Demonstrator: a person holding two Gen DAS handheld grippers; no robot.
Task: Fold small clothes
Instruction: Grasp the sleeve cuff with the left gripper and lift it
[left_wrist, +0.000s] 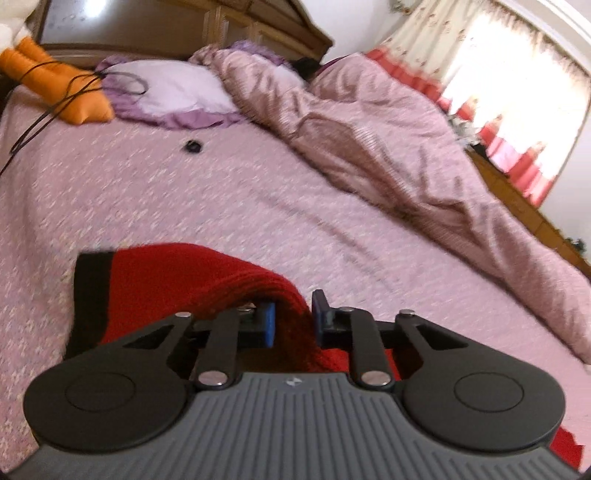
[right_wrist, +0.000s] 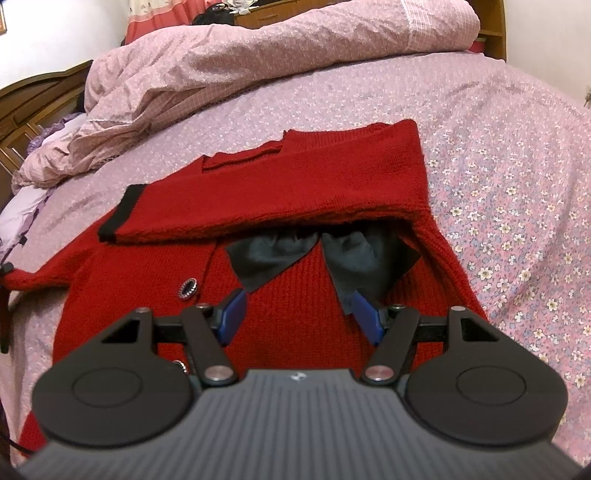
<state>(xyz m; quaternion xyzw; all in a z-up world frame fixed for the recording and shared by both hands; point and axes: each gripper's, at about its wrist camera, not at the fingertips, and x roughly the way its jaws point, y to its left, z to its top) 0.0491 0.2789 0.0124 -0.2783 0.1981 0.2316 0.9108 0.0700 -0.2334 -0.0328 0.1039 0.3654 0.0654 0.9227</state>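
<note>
Cardigan (right_wrist: 280, 295) half folded on bed (right_wrist: 498, 147).
We see one sleeve (right_wrist: 258, 195) laid across; left gripper (left_wrist: 293, 319) pinches a red fold, right gripper (right_wrist: 299, 314) gapes empty above; body folds remain.

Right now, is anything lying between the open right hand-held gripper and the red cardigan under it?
Nothing visible does. The right hand-held gripper hangs open directly over the red cardigan, with only its own black bow just ahead on the knit.
</note>
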